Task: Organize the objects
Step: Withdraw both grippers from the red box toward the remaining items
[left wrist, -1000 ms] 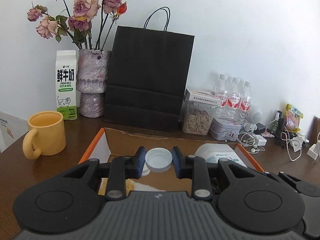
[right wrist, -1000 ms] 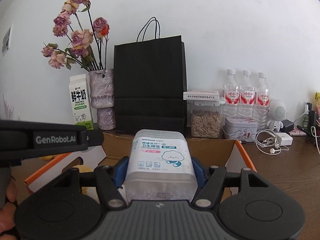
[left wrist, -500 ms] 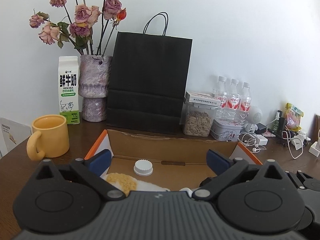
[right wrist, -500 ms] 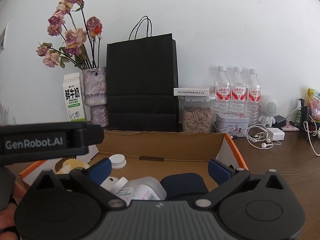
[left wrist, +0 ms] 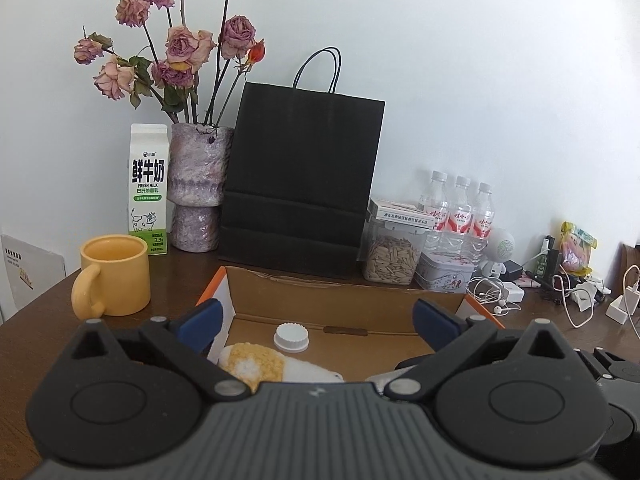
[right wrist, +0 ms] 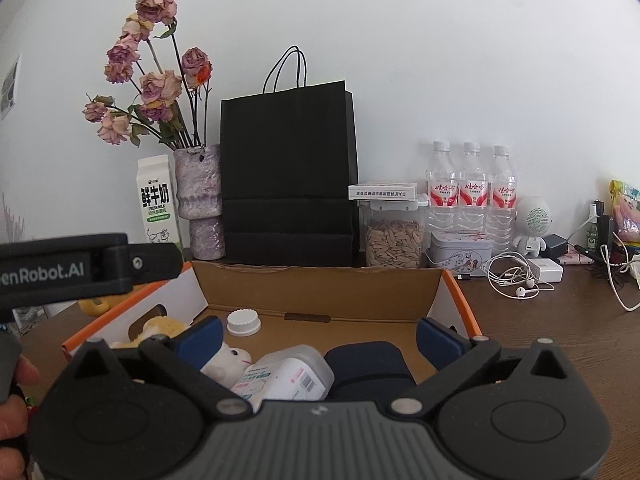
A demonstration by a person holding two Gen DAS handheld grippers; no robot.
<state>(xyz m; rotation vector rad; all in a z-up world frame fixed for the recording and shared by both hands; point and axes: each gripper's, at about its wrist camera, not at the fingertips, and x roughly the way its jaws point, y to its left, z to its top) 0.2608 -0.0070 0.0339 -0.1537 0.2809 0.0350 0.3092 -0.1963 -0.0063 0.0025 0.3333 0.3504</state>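
Note:
An open cardboard box [left wrist: 344, 300] [right wrist: 320, 284] with orange edges sits in front of both grippers. On its floor lie a white cap [left wrist: 291, 337] [right wrist: 243, 322], a yellow-and-white plush toy [left wrist: 256, 364] [right wrist: 224, 360], a clear cotton-bud tub [right wrist: 288, 376] on its side and a dark blue case [right wrist: 368, 364]. My left gripper [left wrist: 318, 320] stands open over the near edge, with nothing between its blue pads. My right gripper [right wrist: 318, 336] is open too, above the tub and case and touching neither. The left gripper's body [right wrist: 80, 268] shows at the left of the right wrist view.
Behind the box stand a black paper bag [left wrist: 300, 180], a vase of dried roses [left wrist: 196, 184], a milk carton [left wrist: 148, 188], a seed jar [left wrist: 394, 252], a tin [left wrist: 446, 276] and three water bottles [left wrist: 460, 216]. A yellow mug [left wrist: 114, 276] sits at left; cables and earphones [right wrist: 516, 280] lie at right.
Both grippers opened wide. The left let go of the white cap, the right let go of the cotton-bud tub; both things now lie in the box. Both grippers drew back slightly.

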